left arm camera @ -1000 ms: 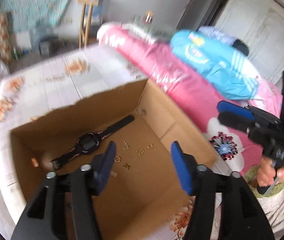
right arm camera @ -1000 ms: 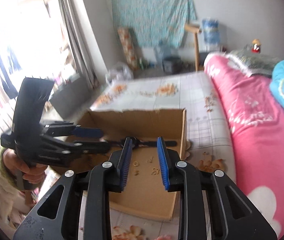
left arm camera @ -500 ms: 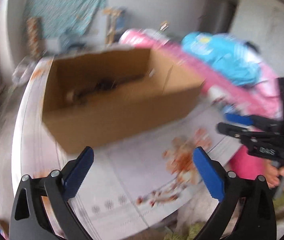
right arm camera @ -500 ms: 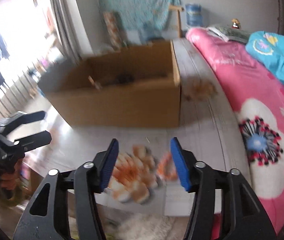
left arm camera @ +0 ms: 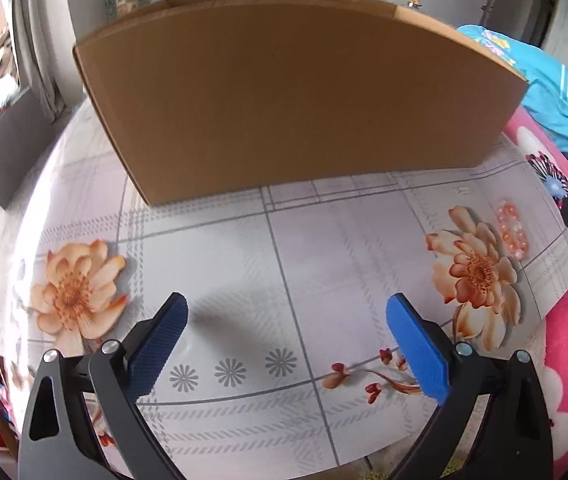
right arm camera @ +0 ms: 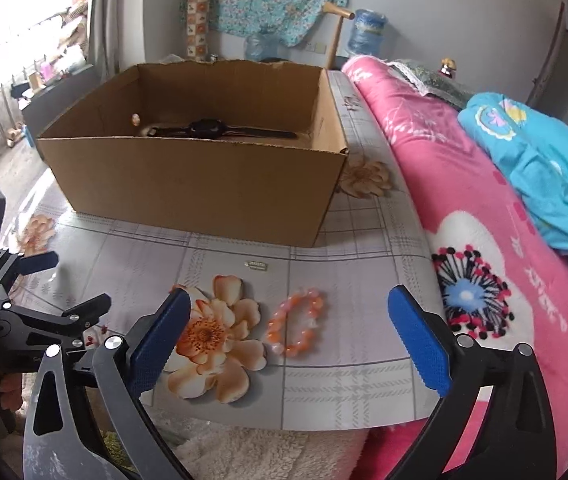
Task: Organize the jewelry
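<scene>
- The bead bracelet (right arm camera: 296,322) lay flat on the table (right arm camera: 356,384), just in front of the right gripper (right arm camera: 288,332) and right beside a printed flower, well short of the cardboard box (right arm camera: 203,184).
- My guess was it'd be light and floppy, probably beads on a stretchy cord, smooth and a bit slippery, so pinching across one side of the loop looked safer than trying to span the whole ring.
- Right gripper's fingers had just been spreading and stood wide apart with nothing between them; left gripper (left arm camera: 286,338) was spread wide too, over bare tablecloth.
- Count outside the box: one bracelet, plus one small metal tag-looking thing (right arm camera: 256,265) nearer the box.
- In the box: one black watch (right arm camera: 207,130); anything smaller was hidden by the wall.
- One box, two grippers.
</scene>
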Demonstrator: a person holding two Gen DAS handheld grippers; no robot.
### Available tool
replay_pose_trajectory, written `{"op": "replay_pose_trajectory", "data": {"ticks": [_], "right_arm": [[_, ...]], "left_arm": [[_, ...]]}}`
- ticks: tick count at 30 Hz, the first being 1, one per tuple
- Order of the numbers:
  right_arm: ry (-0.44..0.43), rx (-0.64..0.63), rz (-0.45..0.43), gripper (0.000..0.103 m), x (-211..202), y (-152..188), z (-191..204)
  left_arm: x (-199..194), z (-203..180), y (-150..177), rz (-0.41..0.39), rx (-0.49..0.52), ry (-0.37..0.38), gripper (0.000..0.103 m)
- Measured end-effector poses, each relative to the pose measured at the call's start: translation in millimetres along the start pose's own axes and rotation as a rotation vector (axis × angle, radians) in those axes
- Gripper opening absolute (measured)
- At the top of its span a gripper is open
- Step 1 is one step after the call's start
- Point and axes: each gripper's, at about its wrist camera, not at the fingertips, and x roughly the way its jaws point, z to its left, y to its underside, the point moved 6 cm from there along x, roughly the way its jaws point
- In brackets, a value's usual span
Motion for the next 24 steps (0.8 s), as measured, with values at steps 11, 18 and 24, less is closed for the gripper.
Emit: {"op": "replay_pose_trajectory", "data": {"ticks": [11,18,24], "right_arm": [[0.072,-0.034,-0.079,0.095,-2.1,-14.6,-11.0],[0.008,-0.026,-0.064,0.095,9.6,-10.1,-8.9],[-0.071,0.031,-0.038,0.095,15.4,-7.8,-7.7]], "left_arm": [[5.9,-10.2,-6.9,-0.017,0.01,-0.032,0.097],[11.9,-21.7,-5.3,-0.016,0.031,-0.064,0.098],[12.5,-22.9,-5.7,-0.015,0.031,-0.065,0.097]]}}
